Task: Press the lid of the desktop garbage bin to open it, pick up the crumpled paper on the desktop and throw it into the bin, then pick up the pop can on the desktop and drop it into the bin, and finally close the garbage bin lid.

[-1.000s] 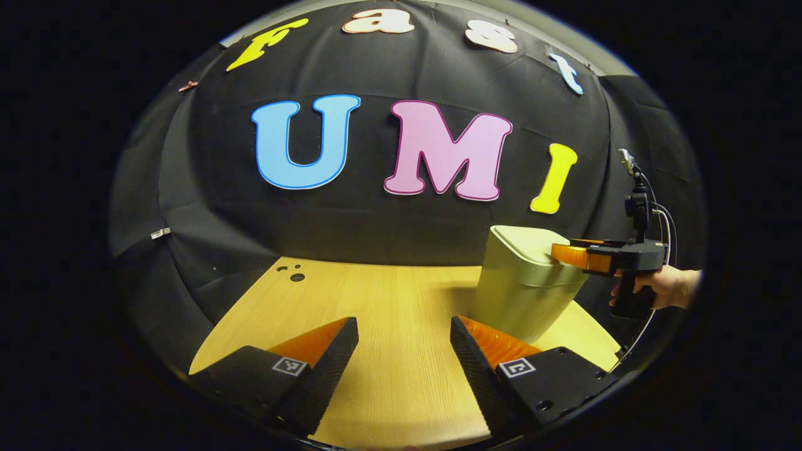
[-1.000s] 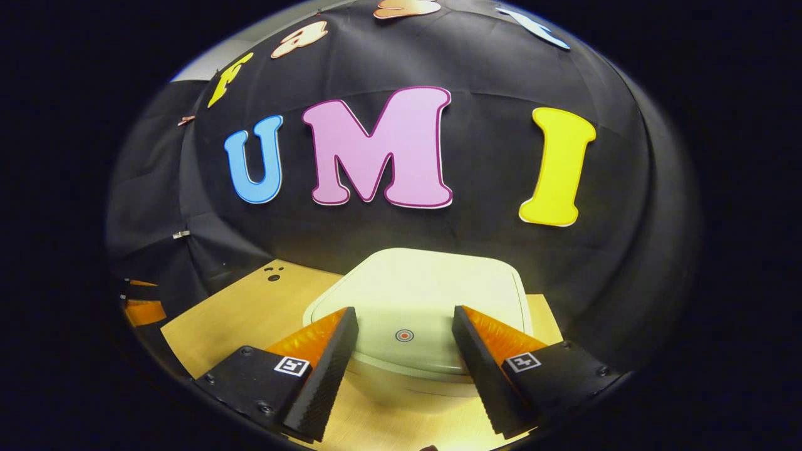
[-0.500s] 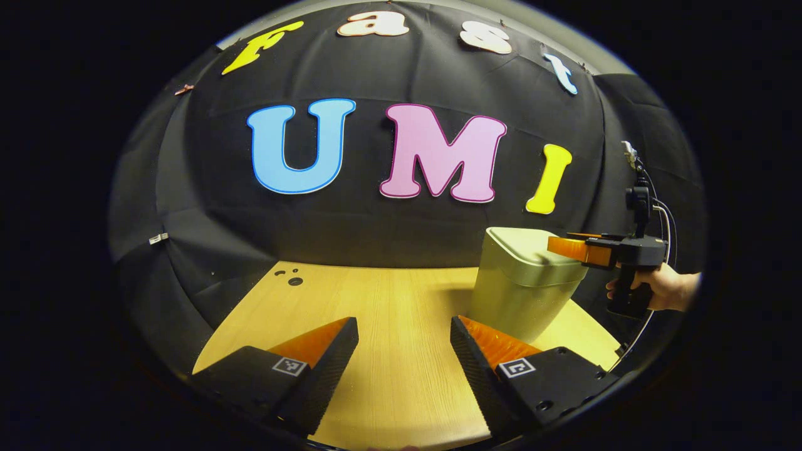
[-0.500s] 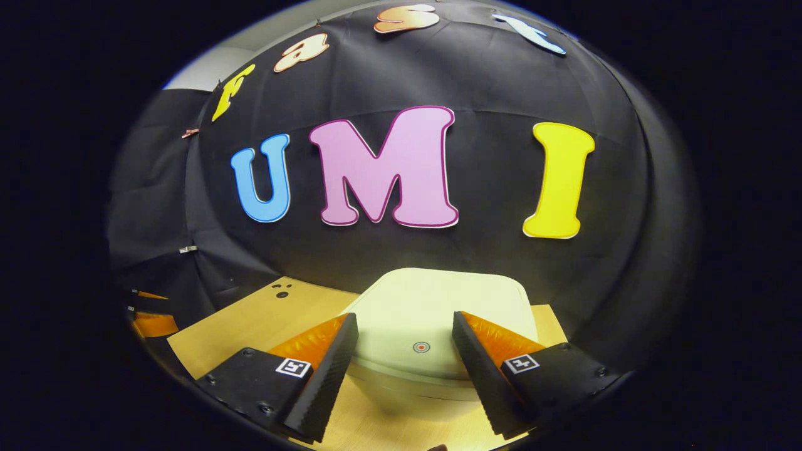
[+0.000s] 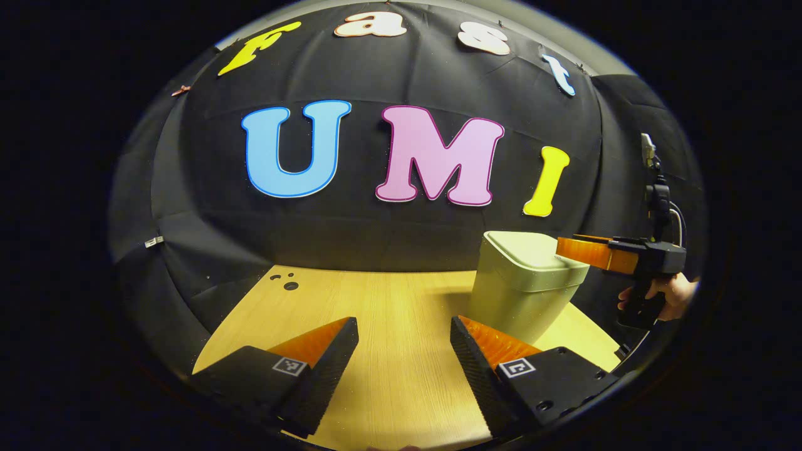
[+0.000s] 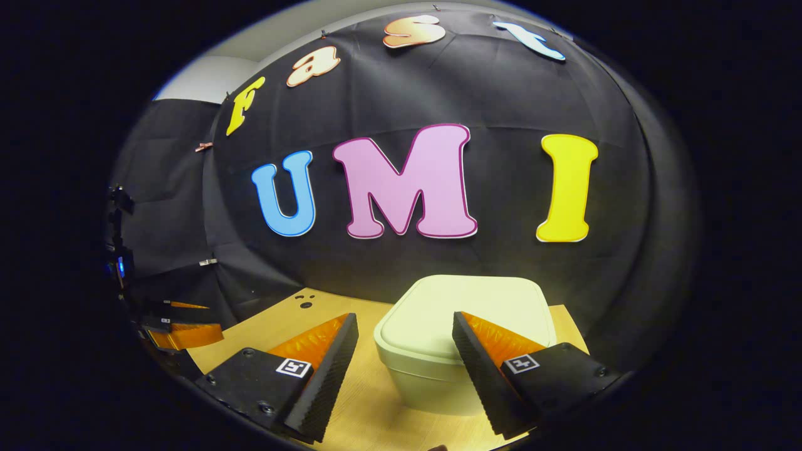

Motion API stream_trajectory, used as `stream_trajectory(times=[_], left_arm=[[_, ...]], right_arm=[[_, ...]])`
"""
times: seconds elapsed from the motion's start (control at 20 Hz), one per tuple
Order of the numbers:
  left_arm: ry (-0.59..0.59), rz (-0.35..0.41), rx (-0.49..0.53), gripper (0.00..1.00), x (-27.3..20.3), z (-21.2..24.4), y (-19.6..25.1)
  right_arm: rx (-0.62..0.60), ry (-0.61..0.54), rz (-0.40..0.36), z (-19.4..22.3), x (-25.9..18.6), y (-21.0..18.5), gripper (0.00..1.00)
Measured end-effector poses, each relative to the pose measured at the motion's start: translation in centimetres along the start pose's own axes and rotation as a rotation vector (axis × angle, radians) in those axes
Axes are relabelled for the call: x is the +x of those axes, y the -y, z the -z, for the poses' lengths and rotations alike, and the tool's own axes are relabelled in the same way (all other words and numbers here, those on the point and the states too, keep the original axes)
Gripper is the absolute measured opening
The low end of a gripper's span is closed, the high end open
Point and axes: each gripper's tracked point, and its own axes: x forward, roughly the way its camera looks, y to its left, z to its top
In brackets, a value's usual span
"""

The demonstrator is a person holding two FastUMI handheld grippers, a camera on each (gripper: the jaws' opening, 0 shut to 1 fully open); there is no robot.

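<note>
A pale green desktop bin (image 5: pixel 523 285) stands on the wooden table (image 5: pixel 388 300) at the right, its lid down flat. In the right gripper view the bin (image 6: pixel 467 307) sits just beyond my right gripper (image 6: pixel 404 316), which is open and holds nothing; its right finger overlaps the lid's front corner. The left gripper view shows that right gripper (image 5: pixel 579 249) level with the bin's top at its right edge, held by a hand (image 5: pixel 673 291). My left gripper (image 5: pixel 404 326) is open above bare tabletop, left of the bin. It also appears as the left gripper (image 6: pixel 182 329) low at the far left.
The black cloth wall rises close behind the table's far edge. A few small dark holes (image 5: pixel 291 285) mark the table's far left corner. Bare wood (image 6: pixel 288 319) stretches left of the bin.
My right gripper has drawn back from over the lid toward the bin's near edge, so the bin looks smaller and farther. The lid stays down. My left gripper has barely moved.
</note>
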Motion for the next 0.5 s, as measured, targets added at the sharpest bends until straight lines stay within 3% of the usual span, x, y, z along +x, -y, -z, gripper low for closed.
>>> stream_trajectory(times=[0.5], left_arm=[[0.011, 0.047, 0.008, 0.95, 1.8, -0.7, 1.9]], right_arm=[[0.029, -0.005, -0.013, 1.5, -3.3, -2.0, 0.95]])
